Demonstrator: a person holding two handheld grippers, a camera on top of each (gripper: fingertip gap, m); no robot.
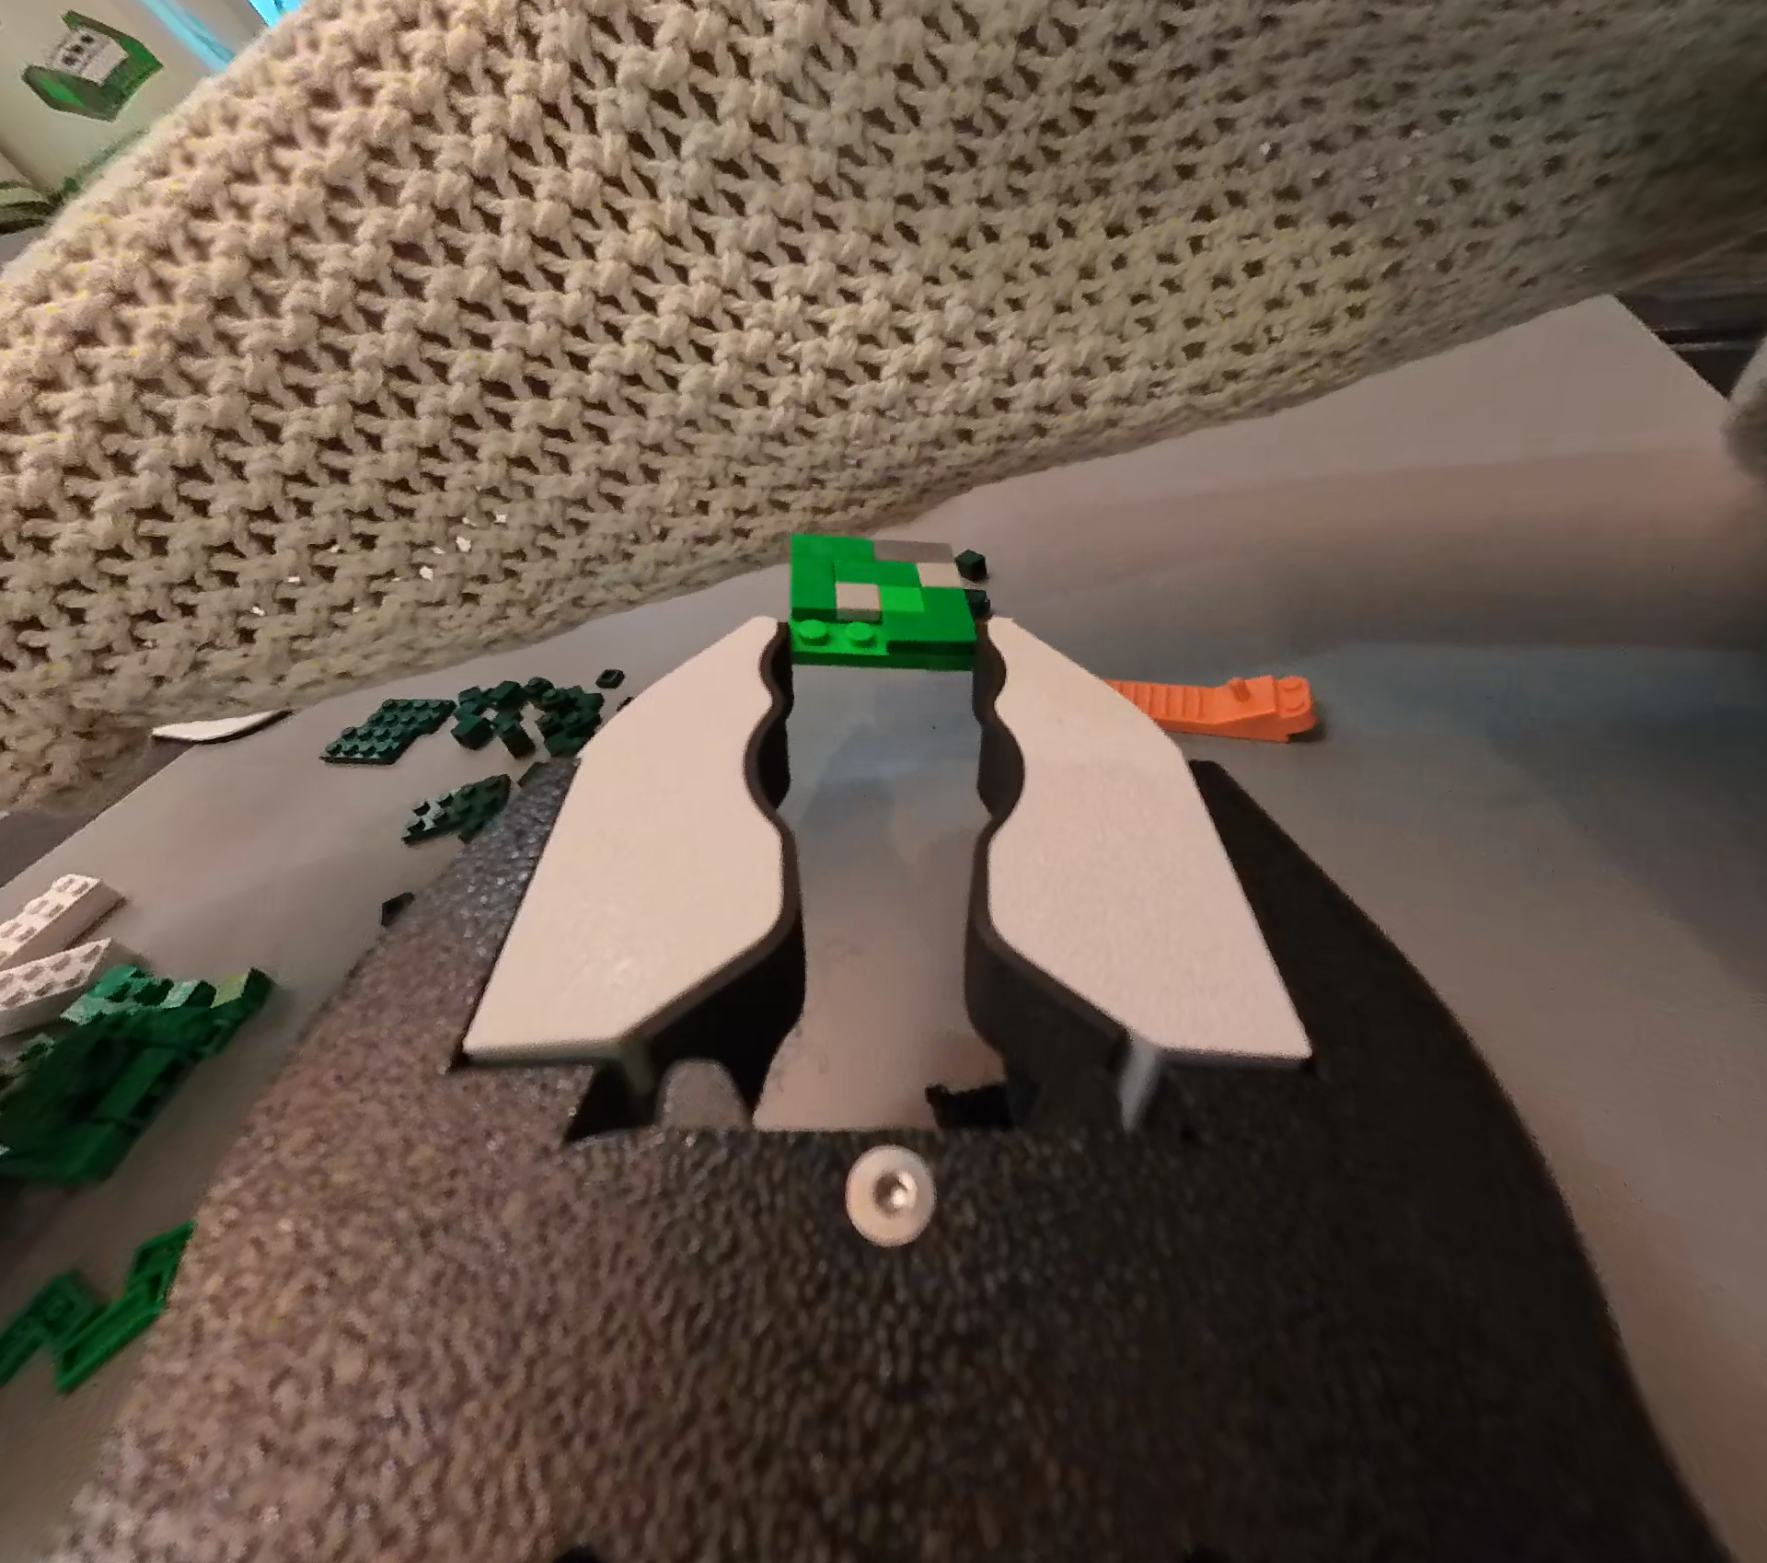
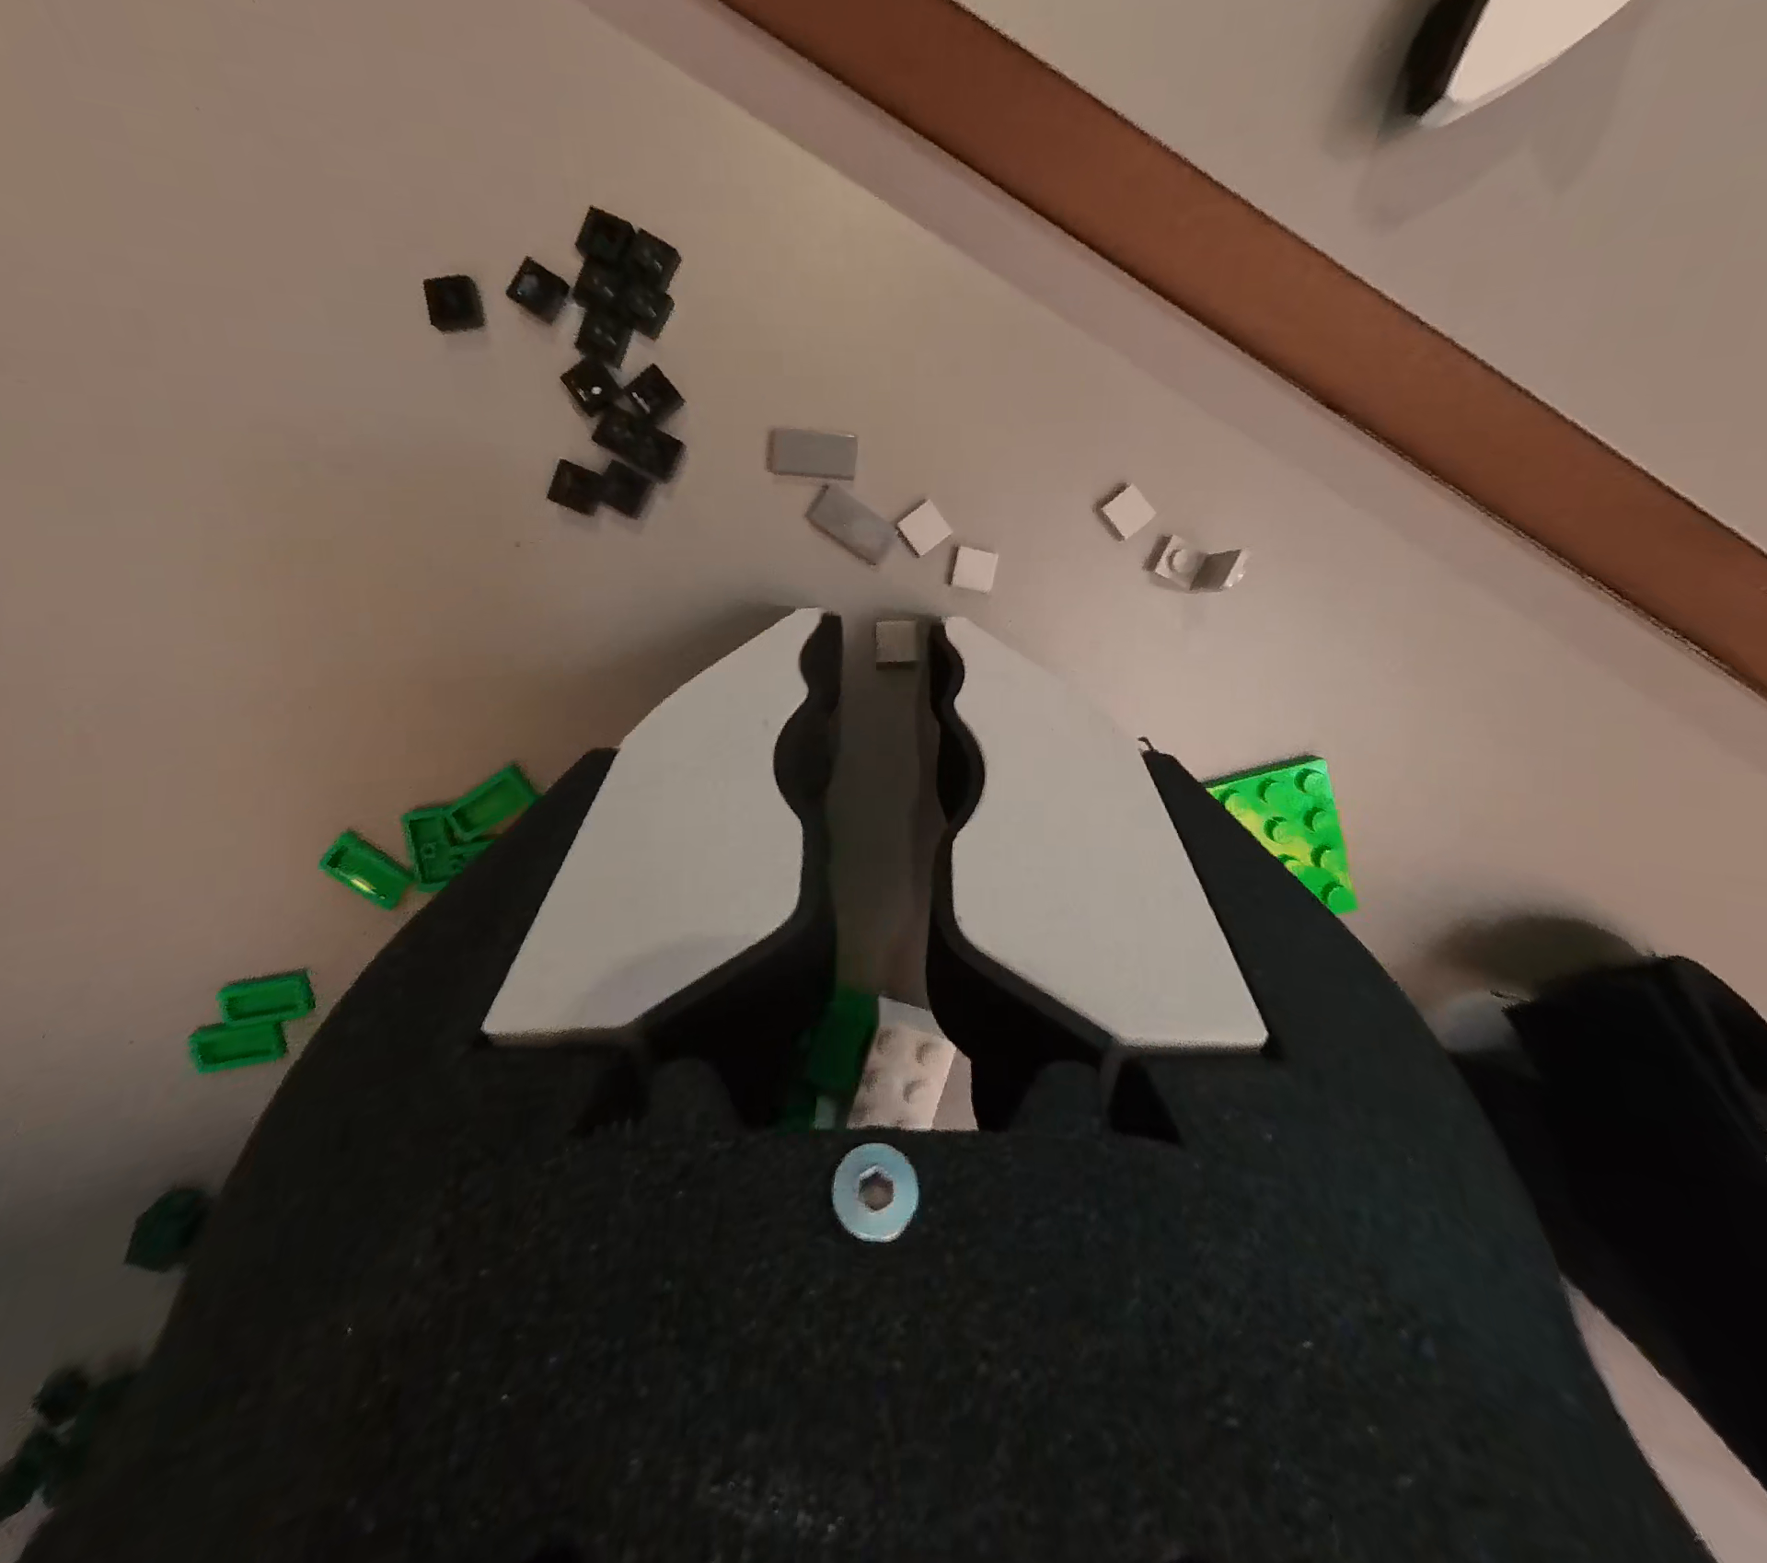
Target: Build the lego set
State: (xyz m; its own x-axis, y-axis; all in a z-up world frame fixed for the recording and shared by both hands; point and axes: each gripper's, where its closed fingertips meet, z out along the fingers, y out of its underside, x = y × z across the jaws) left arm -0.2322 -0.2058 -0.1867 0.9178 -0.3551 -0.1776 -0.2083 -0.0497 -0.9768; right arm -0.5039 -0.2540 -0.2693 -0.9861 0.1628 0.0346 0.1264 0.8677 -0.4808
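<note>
Dim warm light, blurred edges, wide-angle distortion.

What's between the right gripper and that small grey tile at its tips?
Nothing visible. The small grey tile lies on the table between the tips of the right gripper, nearer its right finger. The other grey tiles lie beyond it.
</note>
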